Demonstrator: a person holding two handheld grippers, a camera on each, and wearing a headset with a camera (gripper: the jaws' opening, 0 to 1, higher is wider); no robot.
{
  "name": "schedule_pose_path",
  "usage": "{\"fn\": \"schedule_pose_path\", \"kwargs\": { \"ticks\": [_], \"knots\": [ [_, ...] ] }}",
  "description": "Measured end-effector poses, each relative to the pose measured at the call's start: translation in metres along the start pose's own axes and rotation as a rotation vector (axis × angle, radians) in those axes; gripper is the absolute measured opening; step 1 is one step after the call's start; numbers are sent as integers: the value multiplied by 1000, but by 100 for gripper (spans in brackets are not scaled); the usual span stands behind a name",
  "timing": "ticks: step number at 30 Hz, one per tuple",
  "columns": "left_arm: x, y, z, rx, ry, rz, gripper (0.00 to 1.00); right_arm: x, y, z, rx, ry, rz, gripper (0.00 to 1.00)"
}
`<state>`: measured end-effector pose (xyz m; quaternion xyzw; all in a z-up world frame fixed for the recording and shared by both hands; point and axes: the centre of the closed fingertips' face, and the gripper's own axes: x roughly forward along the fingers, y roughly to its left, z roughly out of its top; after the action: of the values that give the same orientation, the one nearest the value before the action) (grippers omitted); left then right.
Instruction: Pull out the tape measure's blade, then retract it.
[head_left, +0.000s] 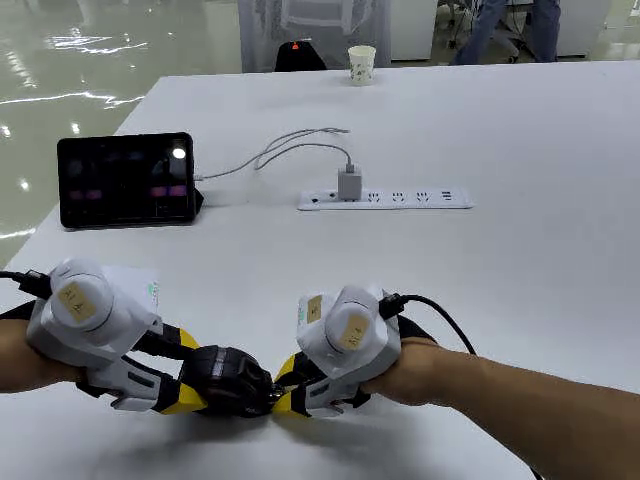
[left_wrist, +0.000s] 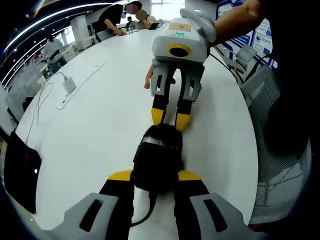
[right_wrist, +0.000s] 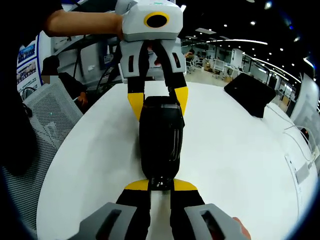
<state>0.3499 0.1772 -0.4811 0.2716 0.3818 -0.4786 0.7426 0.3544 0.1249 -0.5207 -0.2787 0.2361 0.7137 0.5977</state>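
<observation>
We anchor the black rubber-cased tape measure (left_wrist: 157, 157) in our left hand-held gripper (left_wrist: 156, 176) — the right hand-held gripper (right_wrist: 161, 188) pinches its blade tip (right_wrist: 160, 181), ready to pull.

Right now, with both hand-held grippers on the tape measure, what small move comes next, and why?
Probably draw the right hand-held gripper straight away from the left hand-held gripper. The left clamps the tape measure by its sides, the right pinches its end, and it looks not yet extended.
</observation>
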Motion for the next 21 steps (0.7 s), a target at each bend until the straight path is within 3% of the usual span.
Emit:
{"fn": "schedule_pose_path", "kwargs": {
  "ticks": [21],
  "knots": [
    [4,7,-5,-19,-2,-5,24,-4,0,-3,7,-1,4,9]
  ]
}}
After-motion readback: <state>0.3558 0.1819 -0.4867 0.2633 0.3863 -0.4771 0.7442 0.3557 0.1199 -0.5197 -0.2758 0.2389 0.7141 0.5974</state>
